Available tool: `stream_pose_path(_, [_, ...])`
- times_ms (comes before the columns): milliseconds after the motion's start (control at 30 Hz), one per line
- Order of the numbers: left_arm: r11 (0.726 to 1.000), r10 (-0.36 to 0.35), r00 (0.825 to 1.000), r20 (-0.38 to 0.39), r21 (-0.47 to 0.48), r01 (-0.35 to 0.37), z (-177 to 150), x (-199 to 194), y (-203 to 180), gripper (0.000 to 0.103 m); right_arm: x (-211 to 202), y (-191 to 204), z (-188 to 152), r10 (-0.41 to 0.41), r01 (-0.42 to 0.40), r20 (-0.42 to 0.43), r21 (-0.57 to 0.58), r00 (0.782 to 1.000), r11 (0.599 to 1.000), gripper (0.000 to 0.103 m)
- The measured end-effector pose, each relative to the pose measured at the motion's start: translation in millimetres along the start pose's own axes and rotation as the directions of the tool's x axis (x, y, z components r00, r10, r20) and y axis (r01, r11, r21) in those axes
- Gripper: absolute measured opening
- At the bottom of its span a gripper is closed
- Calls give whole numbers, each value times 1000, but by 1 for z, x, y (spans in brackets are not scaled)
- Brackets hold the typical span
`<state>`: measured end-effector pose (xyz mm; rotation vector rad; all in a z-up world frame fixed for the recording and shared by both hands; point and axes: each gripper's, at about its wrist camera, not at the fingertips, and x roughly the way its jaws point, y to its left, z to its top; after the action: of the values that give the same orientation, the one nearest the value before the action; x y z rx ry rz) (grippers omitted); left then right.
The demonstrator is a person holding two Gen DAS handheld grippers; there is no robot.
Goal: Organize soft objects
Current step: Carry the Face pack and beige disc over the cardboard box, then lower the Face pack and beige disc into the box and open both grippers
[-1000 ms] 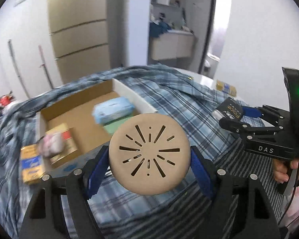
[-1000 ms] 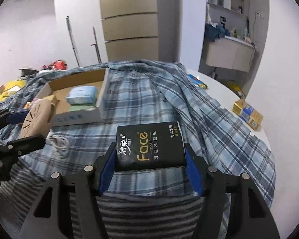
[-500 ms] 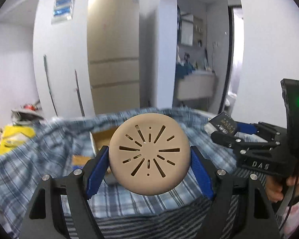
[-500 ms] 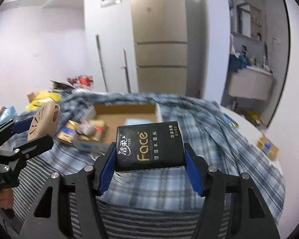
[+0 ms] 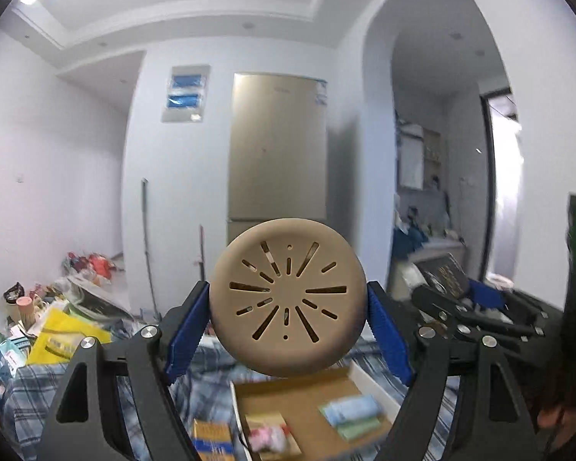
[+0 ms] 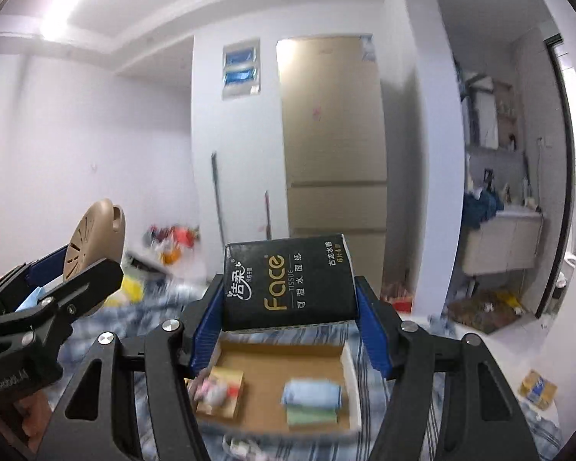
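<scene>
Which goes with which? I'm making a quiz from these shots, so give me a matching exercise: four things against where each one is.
Things:
1. tan disc
2. black tissue pack
3. blue pack
4. fridge

Places:
A. inside the cardboard box
B. in the right tongs
C. against the far wall
D. in the left tongs

Pairs: 1-D, 2-B, 3-A, 4-C

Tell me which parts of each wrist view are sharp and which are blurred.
Left wrist view: the tan slotted disc and blue fingers are sharp; the cardboard box below is smeared. Right wrist view: the black tissue pack reads clearly; the plaid cloth and box contents are motion-blurred.
</scene>
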<state>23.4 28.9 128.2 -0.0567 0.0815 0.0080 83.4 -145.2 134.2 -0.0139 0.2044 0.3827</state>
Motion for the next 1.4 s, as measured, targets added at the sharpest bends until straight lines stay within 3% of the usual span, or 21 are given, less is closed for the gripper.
stream_pose_path(167, [1000,-12,999,-42,17,13,-15,24,7,81,29,-5,-10,9,-10,31,38,999,999,63])
stream_pose_path(333, [1000,-28,987,-159,5,29,-42,54,10,82,52,-5,-41,4,-3,-55,19,998,1000,63])
stream_pose_path(433, [999,-36,957,-287,10,41,-63,81,12,82,67,-10,-59,-11,12,-130,8,991,1000,63])
stream_pose_path(600, [1000,-2,906,-424,11,8,-99,119,23,82,90,-28,-85,-4,11,-263,25,965,1000,63])
stream_pose_path(933, [996,-81,831,-550,-17,87,-139,146,18,85,128,-34,-123,45,-25,-456,49,889,998,63])
stream_pose_path(1033, [998,-62,823,-565,-17,63,-144,153,23,85,139,-34,-134,47,-18,-533,59,845,998,63])
stream_pose_path(1133, [998,-68,823,-564,-37,58,-145,153,26,85,146,-43,-145,65,-5,-567,106,821,994,63])
stream_pose_path(1233, [999,-52,833,-552,-21,48,-145,150,24,87,148,-45,-148,63,-5,-570,102,819,995,67])
stream_pose_path(1333, [999,-36,840,-541,-4,40,-144,149,22,100,146,-47,-148,76,-13,-557,116,827,993,80])
stream_pose_path(1400, [999,-28,850,-526,10,40,-143,146,21,103,144,-46,-145,59,-5,-546,100,836,995,81])
